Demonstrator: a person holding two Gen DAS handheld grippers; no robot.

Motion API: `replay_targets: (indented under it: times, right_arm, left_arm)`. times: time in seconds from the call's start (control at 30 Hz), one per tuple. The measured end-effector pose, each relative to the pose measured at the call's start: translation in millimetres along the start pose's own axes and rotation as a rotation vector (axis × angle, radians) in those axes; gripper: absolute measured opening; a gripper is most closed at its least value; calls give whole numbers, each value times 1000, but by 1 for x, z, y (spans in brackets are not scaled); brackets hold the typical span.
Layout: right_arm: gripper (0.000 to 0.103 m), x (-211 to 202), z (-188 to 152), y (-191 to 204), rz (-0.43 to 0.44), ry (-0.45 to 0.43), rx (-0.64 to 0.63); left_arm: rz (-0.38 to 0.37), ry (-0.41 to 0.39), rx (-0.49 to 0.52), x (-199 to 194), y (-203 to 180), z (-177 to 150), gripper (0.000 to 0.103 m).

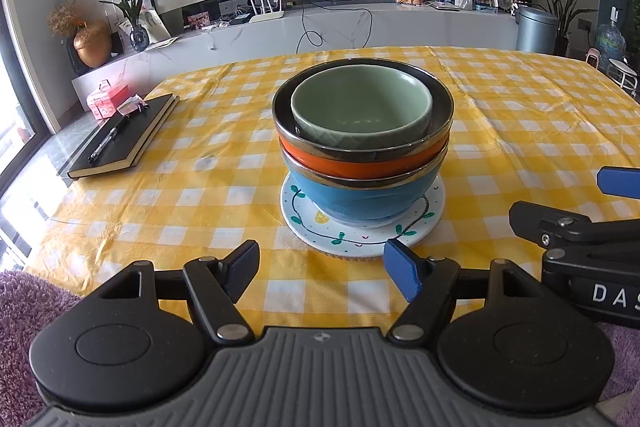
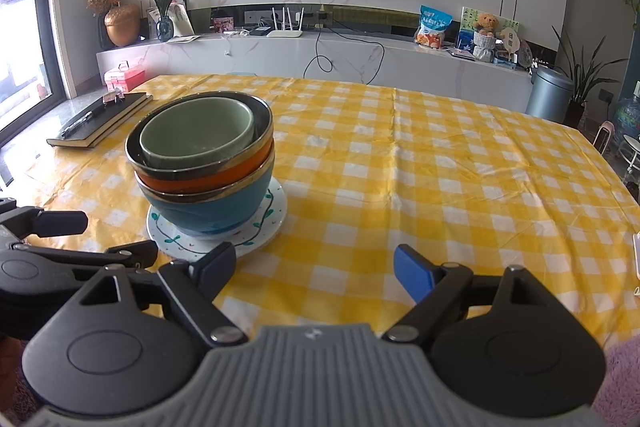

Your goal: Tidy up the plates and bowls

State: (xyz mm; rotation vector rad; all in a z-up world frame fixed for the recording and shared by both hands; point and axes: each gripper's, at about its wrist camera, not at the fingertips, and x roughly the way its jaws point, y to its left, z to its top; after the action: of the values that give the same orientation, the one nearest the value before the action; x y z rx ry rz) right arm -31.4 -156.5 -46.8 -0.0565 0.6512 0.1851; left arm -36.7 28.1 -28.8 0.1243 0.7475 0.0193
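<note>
A green bowl [image 1: 362, 107] sits inside an orange bowl [image 1: 360, 163], which sits inside a blue bowl [image 1: 360, 199]. The stack stands on a white plate [image 1: 348, 239] painted with a vine. My left gripper [image 1: 322, 271] is open and empty, just in front of the plate. The same stack shows in the right wrist view: green bowl [image 2: 198, 135], orange bowl [image 2: 208, 179], blue bowl [image 2: 212, 211], plate [image 2: 260, 235]. My right gripper [image 2: 314, 273] is open and empty, to the right of the stack. The left gripper's fingers [image 2: 60, 223] show at that view's left edge.
The table wears a yellow checked cloth [image 1: 520, 131]. A black notebook with a pen [image 1: 124, 137] lies at the far left. A purple fluffy cover [image 1: 24, 303] lies at the near edge. The right gripper's body [image 1: 580, 247] shows at the left wrist view's right.
</note>
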Motion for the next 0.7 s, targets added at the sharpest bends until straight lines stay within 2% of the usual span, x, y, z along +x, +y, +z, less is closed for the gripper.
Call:
replay_targets:
  times: [0.7]
  right_arm:
    - [85,1,-2,1,-7,9,-3]
  left_arm:
    - [-1,-8,4,-2,0,2,84]
